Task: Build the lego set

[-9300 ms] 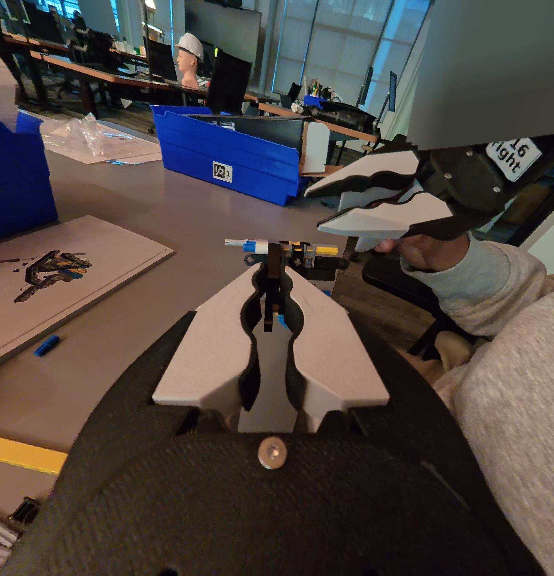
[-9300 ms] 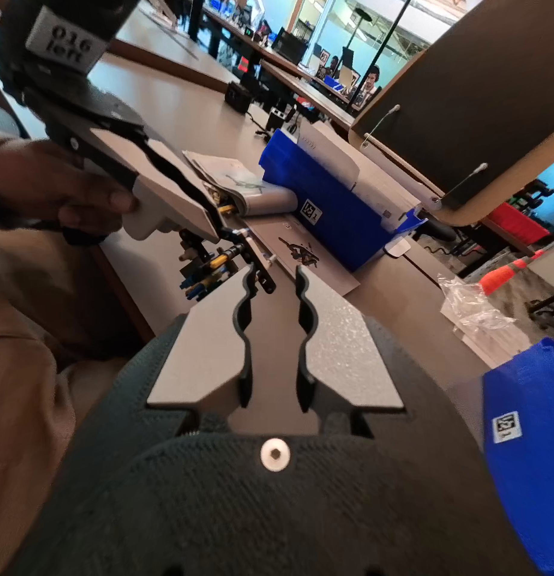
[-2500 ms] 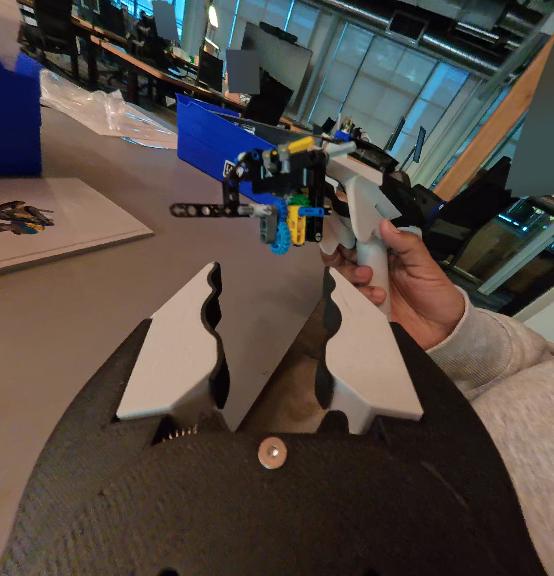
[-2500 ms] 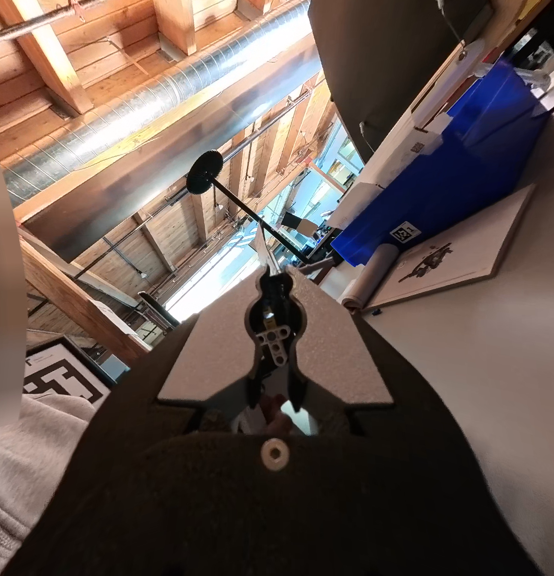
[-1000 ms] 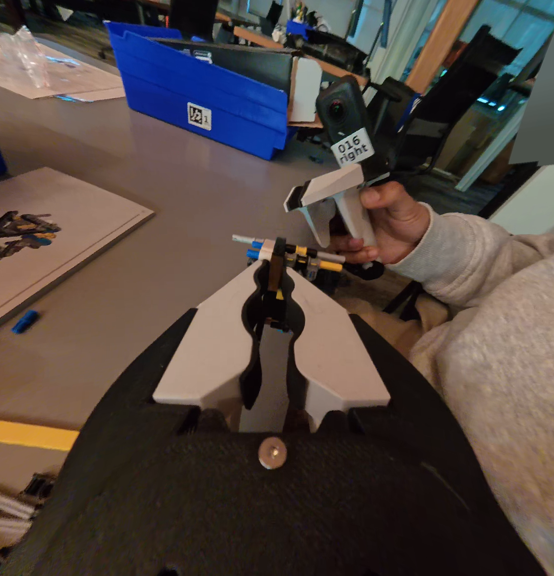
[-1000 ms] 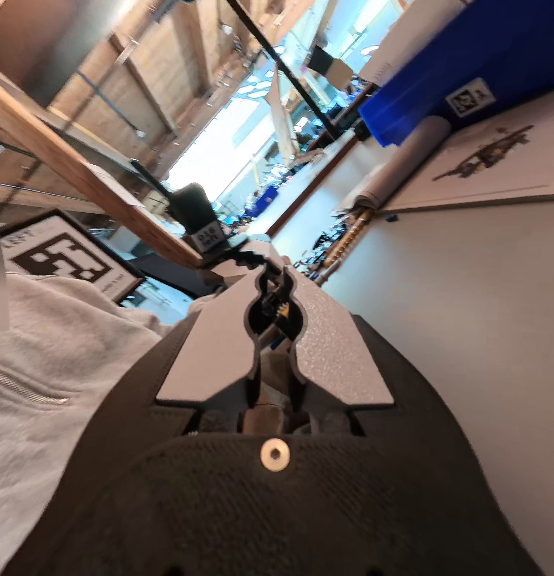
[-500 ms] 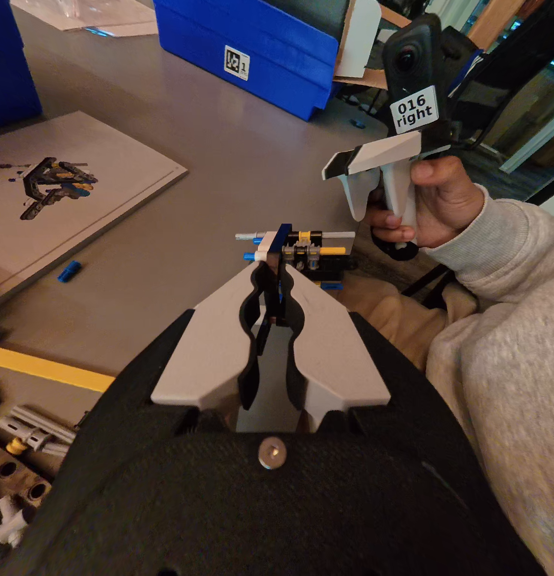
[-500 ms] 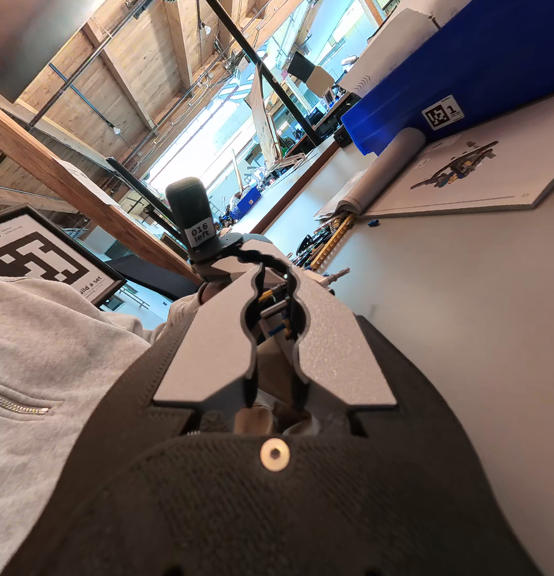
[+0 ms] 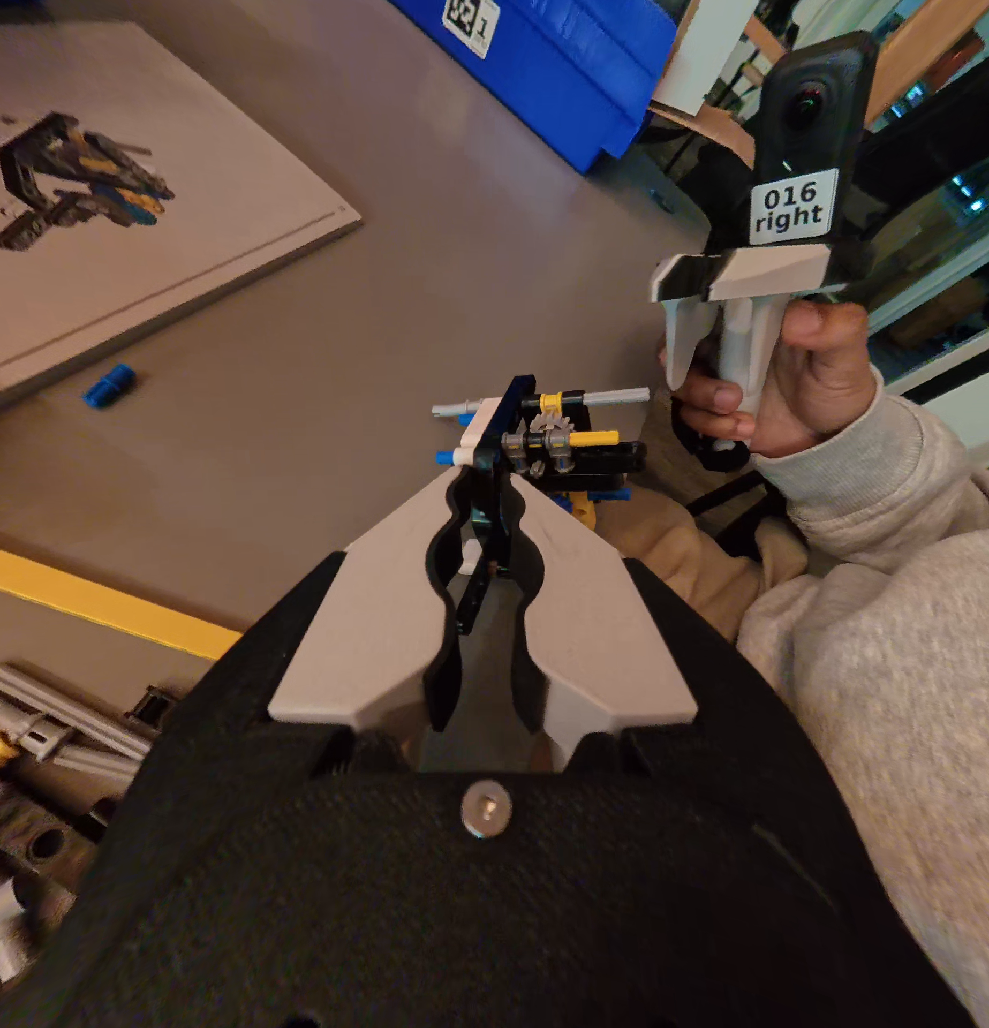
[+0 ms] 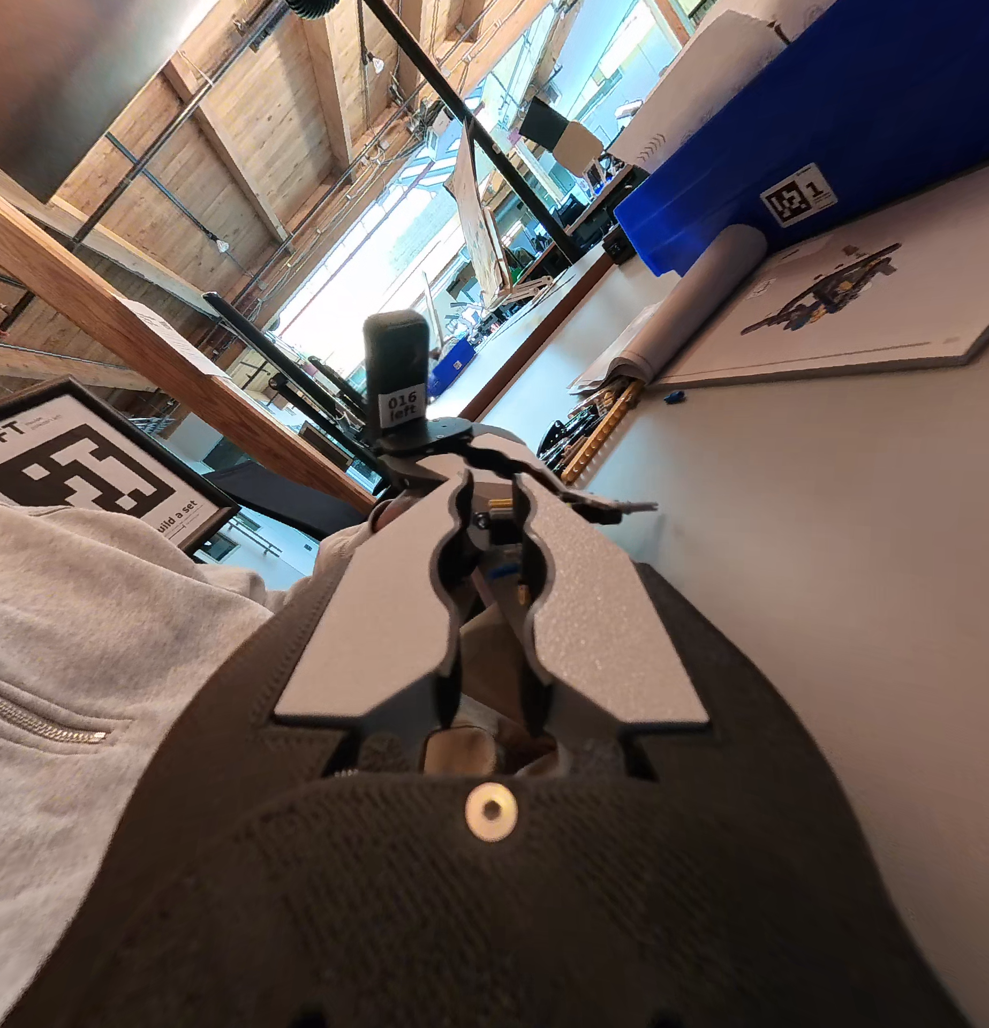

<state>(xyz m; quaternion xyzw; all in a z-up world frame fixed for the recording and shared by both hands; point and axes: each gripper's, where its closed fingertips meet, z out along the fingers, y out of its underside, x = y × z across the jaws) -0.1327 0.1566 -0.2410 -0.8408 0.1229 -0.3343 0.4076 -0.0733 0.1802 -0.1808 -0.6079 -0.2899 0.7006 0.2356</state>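
My left gripper [image 9: 483, 473] is shut on a black beam of the lego assembly [image 9: 542, 439], a small black frame with grey axles, yellow and blue pins and a grey gear. It holds the assembly above the table's near edge. My right gripper [image 9: 670, 278] is held upright in a hand to the right of the assembly and does not touch it. In the right wrist view my right gripper [image 10: 492, 481] is nearly shut, with a narrow gap and nothing in it. Beyond the gap are the left gripper [image 10: 620, 509] and the assembly [image 10: 636, 506].
An instruction booklet [image 9: 147, 167] lies on the grey table at the left, with a loose blue pin [image 9: 109, 384] beside it. A blue bin [image 9: 564, 61] stands at the back. Loose grey parts [image 9: 47, 734] lie below a yellow strip [image 9: 91, 606]. A grey sleeve [image 9: 870, 612] fills the right. The tips of one gripper are about 9 cm away from the tips of the other.
The assembly passed from my right gripper to my left, which shut on it. Over the last second the left tilted down toward the table edge and the right stayed apart, upright.
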